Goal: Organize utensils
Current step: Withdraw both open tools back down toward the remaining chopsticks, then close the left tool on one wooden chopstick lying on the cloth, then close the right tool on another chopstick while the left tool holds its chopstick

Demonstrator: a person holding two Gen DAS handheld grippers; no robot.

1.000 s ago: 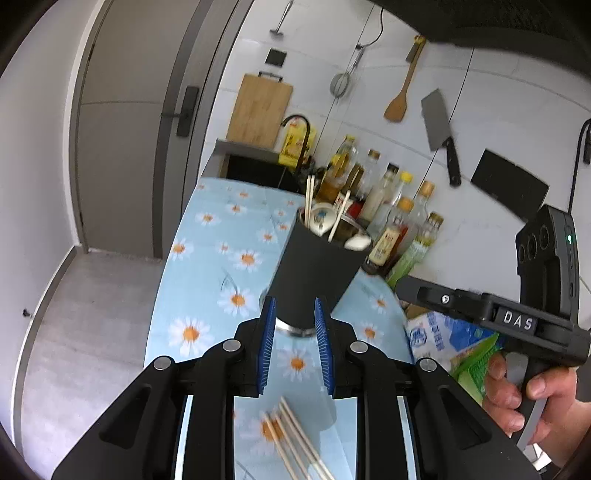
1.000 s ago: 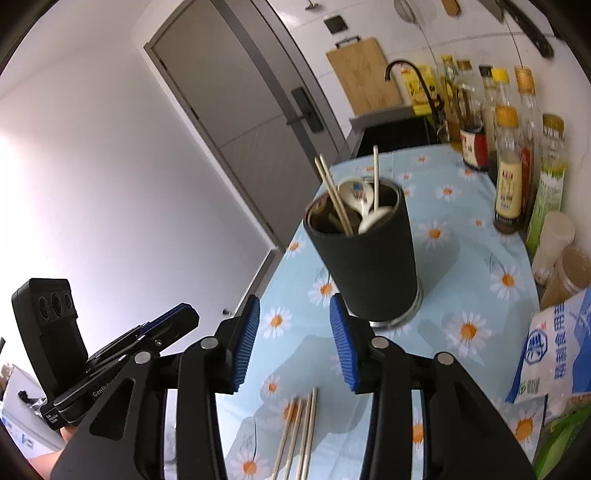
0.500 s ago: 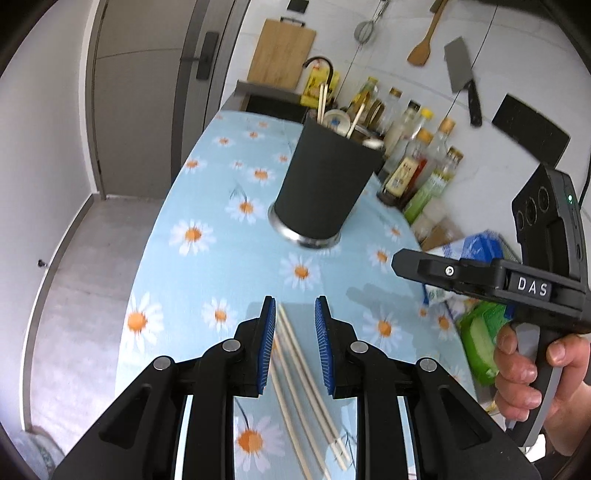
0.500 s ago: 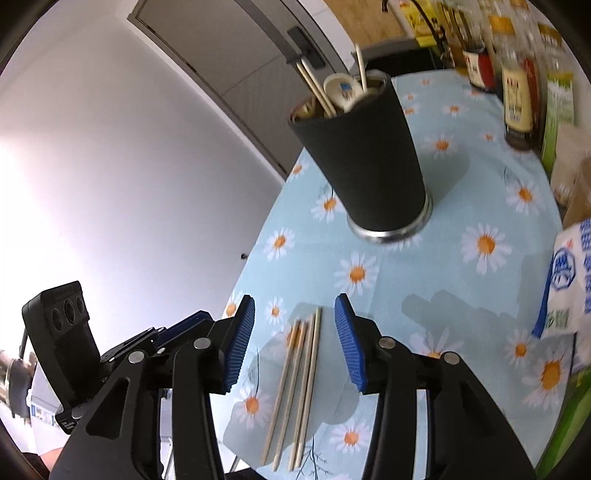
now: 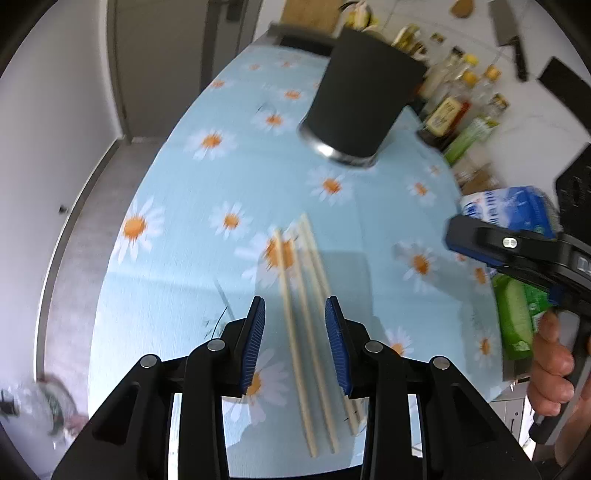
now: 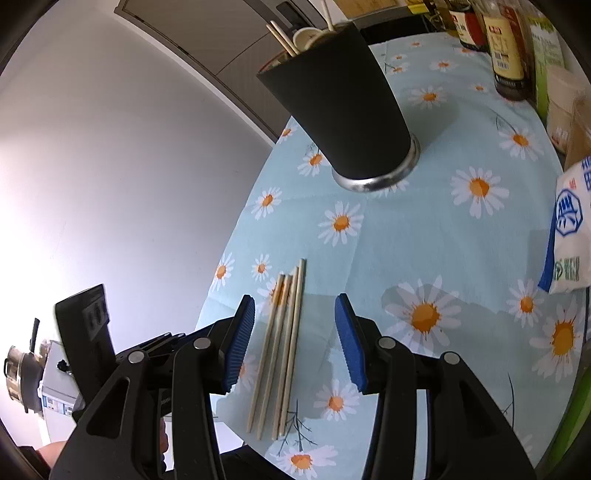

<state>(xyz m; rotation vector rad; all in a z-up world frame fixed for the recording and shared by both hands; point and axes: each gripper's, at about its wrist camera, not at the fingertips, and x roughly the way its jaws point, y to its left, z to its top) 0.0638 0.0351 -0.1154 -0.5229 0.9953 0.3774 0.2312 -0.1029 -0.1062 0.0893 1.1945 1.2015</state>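
Lowering both tongs (image 5: 294, 345) toward chopsticks (image 5: 301, 295).

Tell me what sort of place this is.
Most likely a home kitchen: sauce bottles line the white wall, a cleaver hangs above them, and a black utensil holder with chopsticks stands on the daisy tablecloth.

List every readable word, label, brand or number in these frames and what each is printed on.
"D": start of a nameplate on the right gripper, the rest cut off by the frame edge.
White and blue bag: Chinese characters and a blue emblem, too cropped to read.
Bottle labels: too small and blurred to read.
Nothing else is readable.
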